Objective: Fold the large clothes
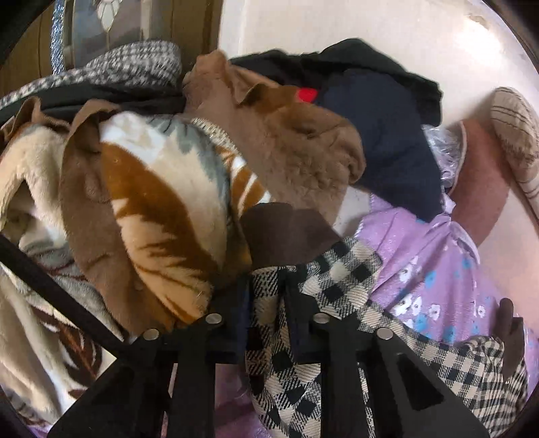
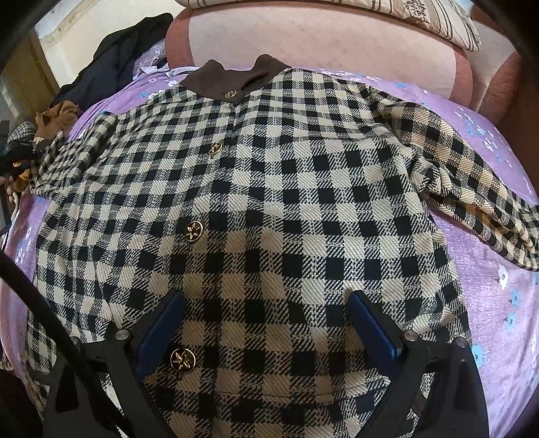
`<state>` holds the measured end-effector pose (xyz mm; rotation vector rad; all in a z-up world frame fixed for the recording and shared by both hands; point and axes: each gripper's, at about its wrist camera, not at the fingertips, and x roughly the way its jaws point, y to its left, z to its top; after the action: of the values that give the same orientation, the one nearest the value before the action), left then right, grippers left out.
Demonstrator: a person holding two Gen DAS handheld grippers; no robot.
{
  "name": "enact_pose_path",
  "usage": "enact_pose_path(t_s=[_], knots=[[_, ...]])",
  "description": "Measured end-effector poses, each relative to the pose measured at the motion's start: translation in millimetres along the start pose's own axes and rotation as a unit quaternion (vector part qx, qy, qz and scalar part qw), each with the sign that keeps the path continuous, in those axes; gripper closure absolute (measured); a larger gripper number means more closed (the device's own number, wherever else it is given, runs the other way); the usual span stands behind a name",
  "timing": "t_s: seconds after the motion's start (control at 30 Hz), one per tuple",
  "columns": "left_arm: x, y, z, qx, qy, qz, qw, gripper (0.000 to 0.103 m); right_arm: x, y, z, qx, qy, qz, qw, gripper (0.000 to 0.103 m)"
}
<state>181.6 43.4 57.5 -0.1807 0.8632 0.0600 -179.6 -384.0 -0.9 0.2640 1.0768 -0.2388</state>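
A black-and-cream checked jacket (image 2: 269,209) with a brown collar (image 2: 232,81) and gold buttons (image 2: 192,231) lies front-up, spread flat on a purple flowered bedsheet (image 2: 488,269). Its right sleeve (image 2: 471,188) is bunched up. My right gripper (image 2: 266,323) is open, its blue-padded fingers (image 2: 161,330) hovering over the jacket's lower front. My left gripper (image 1: 266,303) is shut on a fold of the checked jacket (image 1: 337,279), close to the brown collar (image 1: 286,232).
A heap of clothes and a leaf-patterned blanket (image 1: 161,202) lies beyond the left gripper, with a tan fleece (image 1: 296,141) and a navy garment (image 1: 387,134). A pink padded headboard (image 2: 320,37) and a striped pillow (image 2: 421,13) stand behind the bed.
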Motion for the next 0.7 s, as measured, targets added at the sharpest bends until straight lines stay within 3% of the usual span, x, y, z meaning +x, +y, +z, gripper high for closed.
enact_pose_path(t_s=[0.1, 0.2, 0.33, 0.53, 0.6, 0.7], knots=[[-19.4, -5.0, 1.3, 0.014, -0.015, -0.013, 0.9997, 0.095, -1.1, -0.9, 0.3, 0.002, -0.001, 0.0, 1.0, 0.004], [-56.9, -15.7, 1.4, 0.016, -0.029, -0.063, 0.9974, 0.095, -2.9, -0.4, 1.2, 0.003, -0.004, -0.002, 1.0, 0.004], [-118.5, -55.4, -14.0, 0.067, -0.049, -0.128, 0.9883, 0.095, -10.9, -1.1, 1.2, 0.011, -0.016, 0.003, 1.0, 0.004], [-188.3, -159.7, -77.7, 0.154, -0.03, -0.264, 0.9517, 0.095, -25.8, -7.4, 2.6, 0.026, -0.039, 0.006, 0.999, 0.004], [-193.7, -196.1, -107.7, 0.177, -0.005, -0.296, 0.9388, 0.095, -28.5, -11.7, 4.7, 0.034, -0.044, 0.004, 0.998, 0.004], [-186.2, -237.8, -147.5, 0.192, 0.035, -0.318, 0.9276, 0.095, -30.1, -24.8, 8.9, 0.052, -0.046, -0.005, 0.998, 0.004]])
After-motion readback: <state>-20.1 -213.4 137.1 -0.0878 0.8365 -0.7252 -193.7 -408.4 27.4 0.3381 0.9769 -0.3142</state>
